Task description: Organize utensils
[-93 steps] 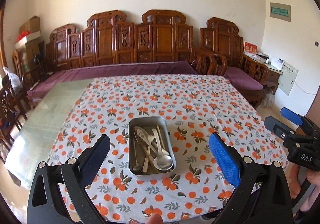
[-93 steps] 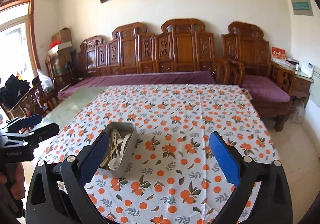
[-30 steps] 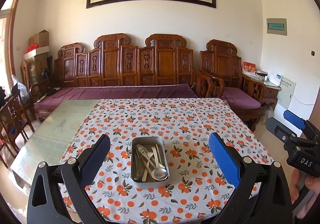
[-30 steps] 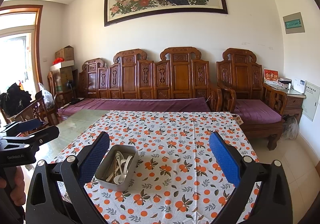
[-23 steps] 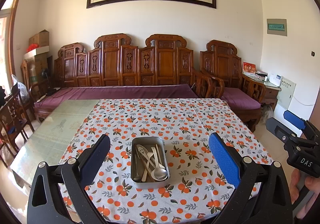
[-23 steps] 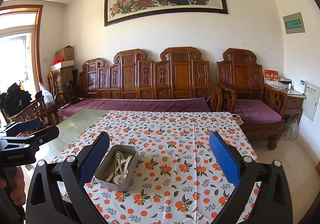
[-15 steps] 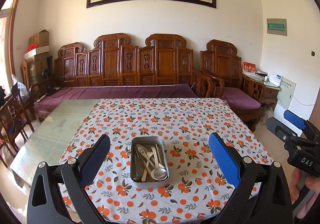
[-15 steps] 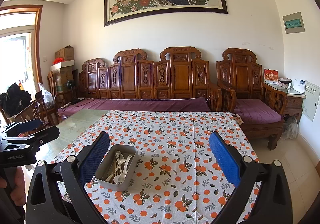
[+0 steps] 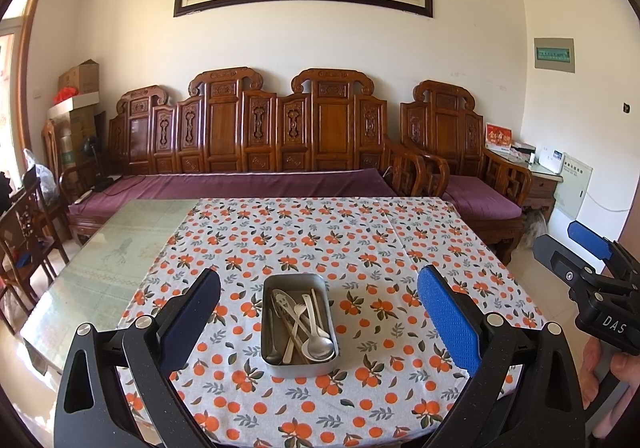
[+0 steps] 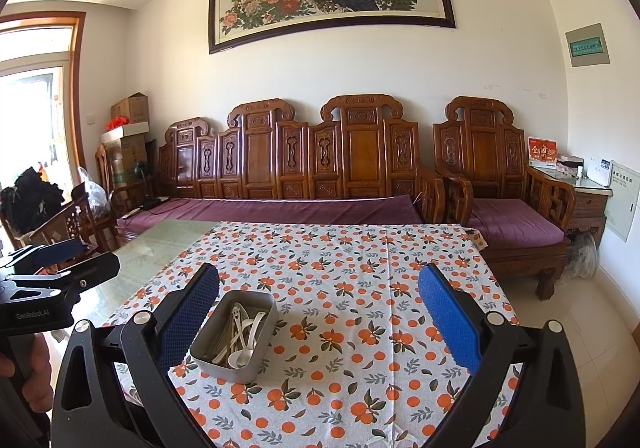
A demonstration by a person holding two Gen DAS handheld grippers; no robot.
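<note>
A grey metal tray [image 9: 269, 332] sits on the orange-print tablecloth near the table's front edge, also seen as the tray [image 10: 208, 356] in the right wrist view. Inside lie several utensils: a steel spoon [image 9: 318, 346], a slotted spoon [image 9: 282, 300] and pale spoons [image 10: 244, 332]. My left gripper [image 9: 318, 312] hovers open well back from the tray, nothing between its fingers. My right gripper [image 10: 318, 312] is open too, held back with the tray near its left finger [image 10: 188, 312]. Each gripper appears at the edge of the other's view.
The table [image 9: 100, 268] has a bare glass strip on its left and the tablecloth [image 9: 360, 248] over the rest. A carved wooden sofa [image 9: 256, 152] stands behind it, an armchair [image 9: 460, 168] at right, and wooden chairs [image 9: 24, 232] at left.
Since three seconds ago both grippers have pulled back and tilted up from the tray. Over the last second nothing has visibly moved.
</note>
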